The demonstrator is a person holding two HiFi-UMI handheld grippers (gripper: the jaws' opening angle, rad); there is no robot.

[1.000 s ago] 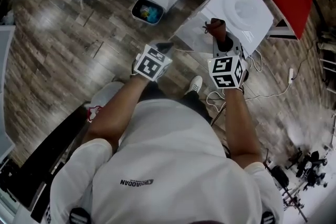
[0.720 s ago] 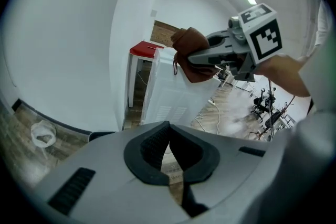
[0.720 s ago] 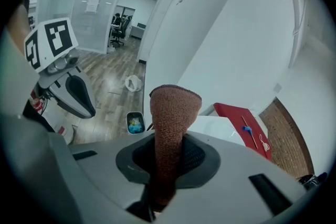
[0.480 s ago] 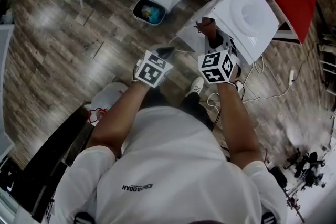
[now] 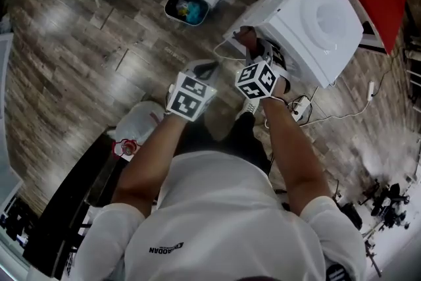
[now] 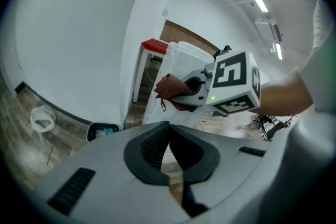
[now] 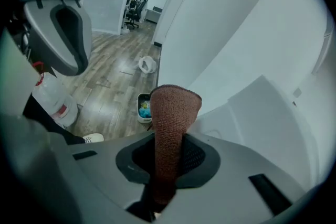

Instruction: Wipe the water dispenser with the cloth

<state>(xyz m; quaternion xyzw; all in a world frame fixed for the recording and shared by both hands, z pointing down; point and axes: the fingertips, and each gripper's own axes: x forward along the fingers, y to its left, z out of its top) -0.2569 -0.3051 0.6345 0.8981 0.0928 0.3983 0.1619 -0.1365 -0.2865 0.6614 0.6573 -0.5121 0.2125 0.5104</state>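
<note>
— Dispenser point(image 5: 309, 16): where does it stand?
— White, on the wood floor point(image 5: 79, 62), just ahead of my right gripper point(image 7: 169, 152).
— Left gripper point(image 6: 168, 134)?
— Its jaws are pressed together on nothing, held apart from the dispenser.
— Cloth point(image 7: 172, 113)?
— Brown, pinched upright between my right jaws, at the dispenser's front corner; contact I cannot tell.

Head cam steeply down, L/R gripper cams close, facing fwd, all share water dispenser point(image 5: 316, 23)
</note>
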